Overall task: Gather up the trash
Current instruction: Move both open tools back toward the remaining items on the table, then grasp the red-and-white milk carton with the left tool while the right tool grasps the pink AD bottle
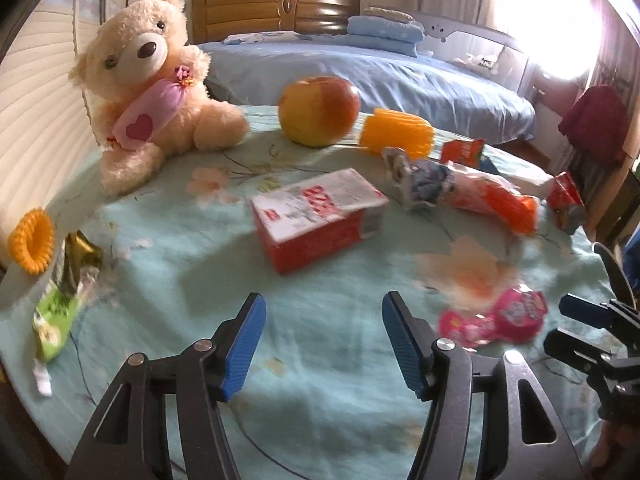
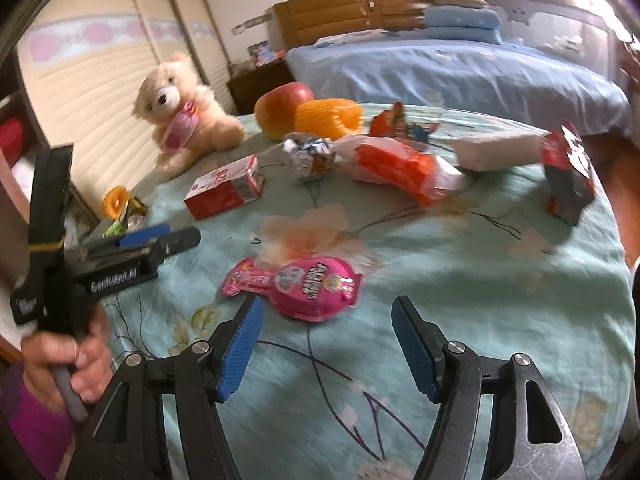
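Trash lies on a round table with a pale green flowered cloth (image 1: pixel 320 360). A red and white carton (image 1: pixel 320 216) lies ahead of my open, empty left gripper (image 1: pixel 322 344). A pink round wrapper (image 2: pixel 300 284) lies just beyond my open, empty right gripper (image 2: pixel 326 344); it also shows in the left wrist view (image 1: pixel 500 316). An orange and white wrapper (image 2: pixel 400 168), a crumpled blue wrapper (image 2: pixel 308 152), a red and dark packet (image 2: pixel 568 176) and a green wrapper (image 1: pixel 56 316) lie around.
A teddy bear (image 1: pixel 152 92), an apple (image 1: pixel 318 110) and an orange foam net (image 1: pixel 396 132) stand at the far side. Another orange foam ring (image 1: pixel 32 240) lies at the left edge. A bed (image 1: pixel 360 68) stands behind the table.
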Demonstrator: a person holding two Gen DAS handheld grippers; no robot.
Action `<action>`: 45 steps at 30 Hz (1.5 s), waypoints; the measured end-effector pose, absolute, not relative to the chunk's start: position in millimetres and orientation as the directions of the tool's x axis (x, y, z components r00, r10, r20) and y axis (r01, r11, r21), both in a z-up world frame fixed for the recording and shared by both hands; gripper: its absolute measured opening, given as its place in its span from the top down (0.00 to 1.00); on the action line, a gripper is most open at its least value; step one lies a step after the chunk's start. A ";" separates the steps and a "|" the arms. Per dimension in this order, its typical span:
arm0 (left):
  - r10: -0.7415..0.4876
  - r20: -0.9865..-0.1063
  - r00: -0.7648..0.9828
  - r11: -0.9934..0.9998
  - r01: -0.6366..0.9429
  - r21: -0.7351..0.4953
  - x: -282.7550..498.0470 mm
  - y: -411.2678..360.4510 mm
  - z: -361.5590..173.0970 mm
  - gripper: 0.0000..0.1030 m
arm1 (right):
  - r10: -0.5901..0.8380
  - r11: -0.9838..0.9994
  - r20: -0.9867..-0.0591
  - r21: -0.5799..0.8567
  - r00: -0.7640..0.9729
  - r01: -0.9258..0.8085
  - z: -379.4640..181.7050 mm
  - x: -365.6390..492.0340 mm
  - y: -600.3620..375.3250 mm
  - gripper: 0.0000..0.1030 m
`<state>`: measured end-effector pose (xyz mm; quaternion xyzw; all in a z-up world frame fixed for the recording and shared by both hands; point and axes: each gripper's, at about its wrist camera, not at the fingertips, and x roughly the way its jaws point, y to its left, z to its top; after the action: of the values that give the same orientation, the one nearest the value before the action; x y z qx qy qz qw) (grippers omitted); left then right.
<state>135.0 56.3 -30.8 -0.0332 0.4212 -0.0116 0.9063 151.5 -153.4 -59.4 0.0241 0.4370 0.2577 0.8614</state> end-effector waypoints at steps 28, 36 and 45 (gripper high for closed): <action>-0.093 -0.760 0.643 0.979 0.198 0.048 222.7 58.0 -63.4 0.43 | 0.432 0.787 -0.801 0.112 0.413 -0.606 -74.8 176.0 -113.5 0.41; -0.123 -0.751 0.649 0.978 0.207 0.020 196.7 35.0 -60.7 0.46 | 0.446 0.822 -0.784 0.168 0.432 -0.544 -70.3 164.3 -140.6 0.41; -0.166 -0.742 0.649 0.977 0.210 -0.035 167.0 8.3 -49.7 0.47 | 0.402 0.897 -0.764 0.218 0.504 -0.385 -63.8 155.0 -196.4 0.41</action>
<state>167.0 8.3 -49.7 0.0270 0.4059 -0.1033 0.9076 155.0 -196.4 -63.8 0.0098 0.4432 0.2271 0.8671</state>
